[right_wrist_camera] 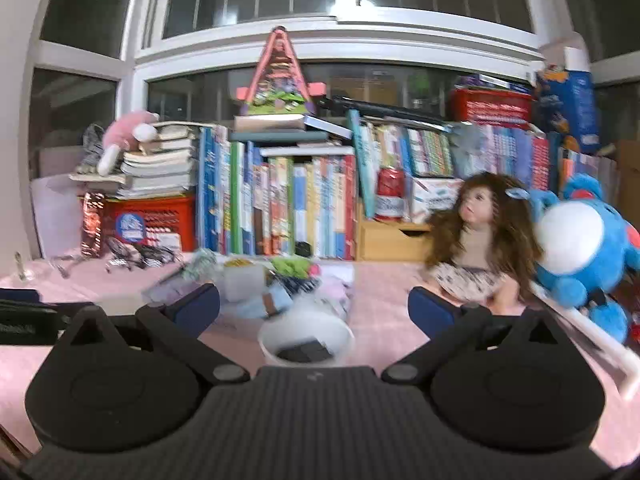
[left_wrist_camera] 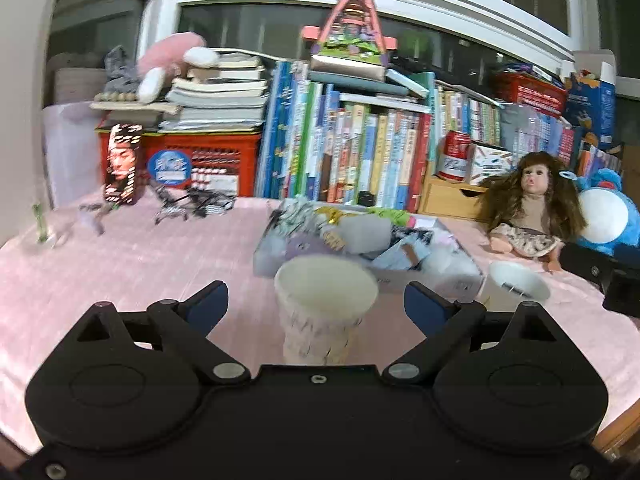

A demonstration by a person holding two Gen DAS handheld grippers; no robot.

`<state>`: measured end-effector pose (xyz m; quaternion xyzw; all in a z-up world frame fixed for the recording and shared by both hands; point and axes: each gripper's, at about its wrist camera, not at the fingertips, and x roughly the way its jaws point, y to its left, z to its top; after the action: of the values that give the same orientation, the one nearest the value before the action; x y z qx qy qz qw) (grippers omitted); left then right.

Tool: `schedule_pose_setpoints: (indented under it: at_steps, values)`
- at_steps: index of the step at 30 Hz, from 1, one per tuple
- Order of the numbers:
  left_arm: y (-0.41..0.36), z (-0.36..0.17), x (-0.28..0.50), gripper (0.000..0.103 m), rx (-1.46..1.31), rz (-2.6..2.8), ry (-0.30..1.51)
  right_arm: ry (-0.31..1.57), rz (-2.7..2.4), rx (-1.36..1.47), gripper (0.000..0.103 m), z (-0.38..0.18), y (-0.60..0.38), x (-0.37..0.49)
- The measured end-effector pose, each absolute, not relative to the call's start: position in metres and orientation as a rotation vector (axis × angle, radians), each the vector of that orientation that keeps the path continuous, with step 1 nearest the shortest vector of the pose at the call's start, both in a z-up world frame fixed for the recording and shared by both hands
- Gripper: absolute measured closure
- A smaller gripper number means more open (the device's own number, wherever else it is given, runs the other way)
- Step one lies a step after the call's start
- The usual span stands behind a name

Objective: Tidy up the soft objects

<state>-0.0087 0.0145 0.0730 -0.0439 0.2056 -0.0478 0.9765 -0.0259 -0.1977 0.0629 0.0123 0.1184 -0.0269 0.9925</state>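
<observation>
Both grippers are spread wide with nothing clamped; the left gripper (left_wrist_camera: pixel 316 304) has a white paper cup (left_wrist_camera: pixel 325 312) standing between its fingers, not touched; the right gripper (right_wrist_camera: pixel 314 306) hovers over a white bowl (right_wrist_camera: pixel 306 342). The soft stuff sits in a box (left_wrist_camera: pixel 360 246) mid-table on the pink cloth (left_wrist_camera: pixel 140 264); doll (left_wrist_camera: pixel 528 204) and blue plush (right_wrist_camera: pixel 584 252) near the right edge.

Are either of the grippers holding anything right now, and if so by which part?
Nothing is held. The left gripper stands open around a paper cup without touching it; the right gripper is open above a white bowl.
</observation>
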Motion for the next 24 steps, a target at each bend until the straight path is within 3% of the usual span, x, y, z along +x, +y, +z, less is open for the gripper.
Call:
schedule_pose_setpoints:
  at_steps: [11,24]
  values:
    - [0.006,0.007,-0.017,0.008,-0.047,-0.036,0.541,0.371,-0.083,-0.003,0.0,-0.014,-0.189,-0.034]
    - [-0.006,-0.018,-0.004,0.004,-0.014,-0.011,0.58,0.435,-0.037,-0.049,0.0,-0.036,-0.169,-0.028]
